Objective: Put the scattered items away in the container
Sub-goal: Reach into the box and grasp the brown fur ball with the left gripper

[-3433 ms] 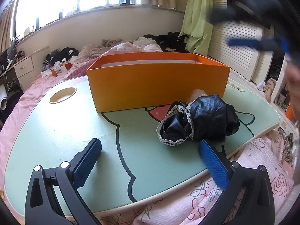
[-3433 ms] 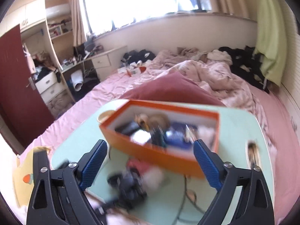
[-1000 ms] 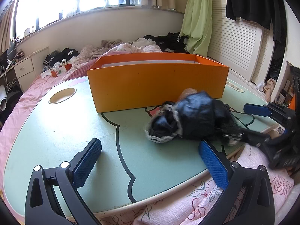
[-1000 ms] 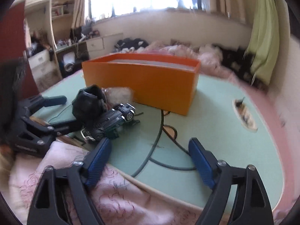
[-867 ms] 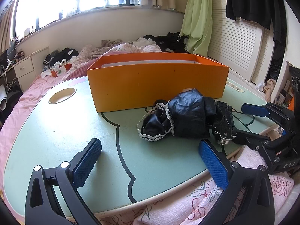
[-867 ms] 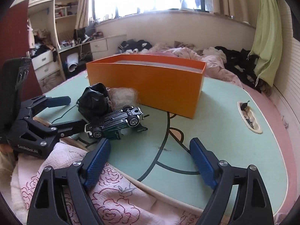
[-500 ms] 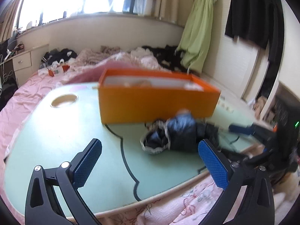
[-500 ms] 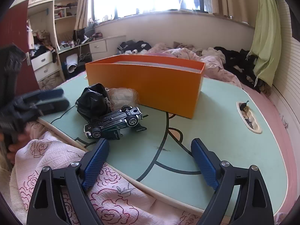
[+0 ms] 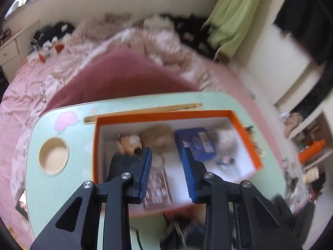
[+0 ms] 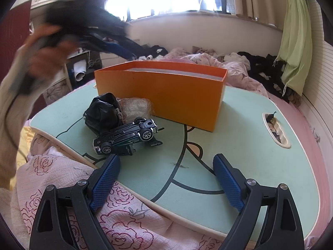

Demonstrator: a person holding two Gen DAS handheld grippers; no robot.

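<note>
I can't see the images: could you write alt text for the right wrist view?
An open right gripper hovers over a mint-green lap table where an overturned toy car, black lace-trimmed fabric and a mesh bundle lie beside an orange box.

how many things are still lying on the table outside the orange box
3, all clustered in front of the orange cardboard box: a crumpled black lace-trimmed cloth, a pale netted bundle behind it, and an overturned dark toy car. The cloth may hide more.

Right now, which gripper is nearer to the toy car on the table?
Right. The right gripper is low, just in front of the toy car; the left gripper, jaws closing and empty, is raised over the orange box.
</note>
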